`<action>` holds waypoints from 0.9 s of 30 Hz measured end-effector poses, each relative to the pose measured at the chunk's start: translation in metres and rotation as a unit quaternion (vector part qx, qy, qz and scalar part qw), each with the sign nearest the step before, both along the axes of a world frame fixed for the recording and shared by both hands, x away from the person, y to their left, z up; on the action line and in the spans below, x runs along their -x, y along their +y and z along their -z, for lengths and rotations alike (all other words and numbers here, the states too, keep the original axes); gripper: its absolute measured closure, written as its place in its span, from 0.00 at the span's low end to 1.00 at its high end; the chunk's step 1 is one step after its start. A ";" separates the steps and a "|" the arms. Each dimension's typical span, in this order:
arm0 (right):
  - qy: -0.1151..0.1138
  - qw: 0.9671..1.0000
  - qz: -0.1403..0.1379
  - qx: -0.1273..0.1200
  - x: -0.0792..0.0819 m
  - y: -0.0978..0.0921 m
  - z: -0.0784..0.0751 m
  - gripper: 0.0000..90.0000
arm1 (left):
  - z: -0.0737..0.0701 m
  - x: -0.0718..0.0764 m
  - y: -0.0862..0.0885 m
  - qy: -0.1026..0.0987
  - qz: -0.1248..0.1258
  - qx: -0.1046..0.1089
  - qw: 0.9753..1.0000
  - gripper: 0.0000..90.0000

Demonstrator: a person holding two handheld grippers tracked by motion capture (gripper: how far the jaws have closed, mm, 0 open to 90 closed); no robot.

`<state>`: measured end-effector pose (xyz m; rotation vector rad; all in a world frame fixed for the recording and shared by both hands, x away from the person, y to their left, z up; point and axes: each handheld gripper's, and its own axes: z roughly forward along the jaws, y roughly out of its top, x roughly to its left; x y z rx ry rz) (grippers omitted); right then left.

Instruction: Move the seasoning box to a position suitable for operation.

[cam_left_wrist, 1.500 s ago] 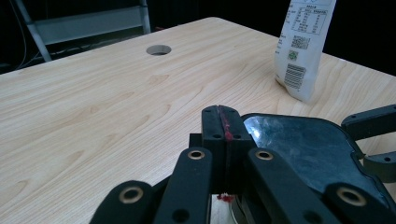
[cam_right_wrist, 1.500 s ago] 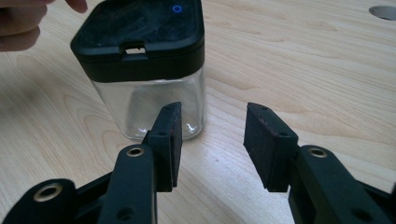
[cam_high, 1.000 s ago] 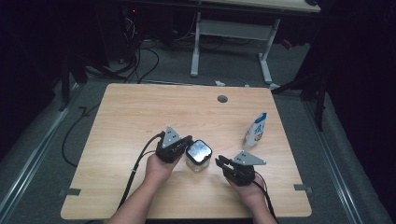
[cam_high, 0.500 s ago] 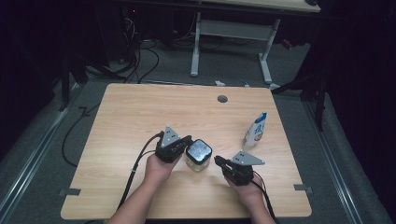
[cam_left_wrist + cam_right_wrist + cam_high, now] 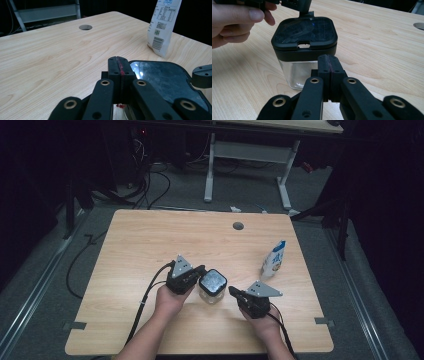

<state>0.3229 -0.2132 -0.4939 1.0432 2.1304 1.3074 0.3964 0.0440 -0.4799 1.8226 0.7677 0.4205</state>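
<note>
Jar: a clear square container with a black lid (image 5: pixel 212 285) is standing upright near the front middle of the wooden table (image 5: pixel 150 245), between the two grippers.
Left gripper (image 5: pixel 199 271): jaws are pressing together, tip touching the lid's edge beside the jar.
Right gripper (image 5: pixel 233 291): jaws are also pressing flat together, pointing at the jar's near wall, just short of it.
Risk of tipping: neither tool is gripping anything, so a push from one side is likely sliding or toppling the jar.
Risk of slipping: closed tips are prone to skating off the glossy lid.
Bystander: the white pouch (image 5: pixel 273 259) is standing well apart, probably safe.
</note>
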 end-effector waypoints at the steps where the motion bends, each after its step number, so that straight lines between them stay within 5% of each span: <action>1: 0.000 1.000 0.000 0.000 0.000 0.000 0.000 1.00 | 0.000 0.000 0.000 0.001 -0.001 0.003 1.000 1.00; 27: -0.007 1.000 -0.005 0.000 -0.004 0.004 -0.003 1.00 | 0.001 0.000 0.001 0.003 -0.003 0.008 1.000 1.00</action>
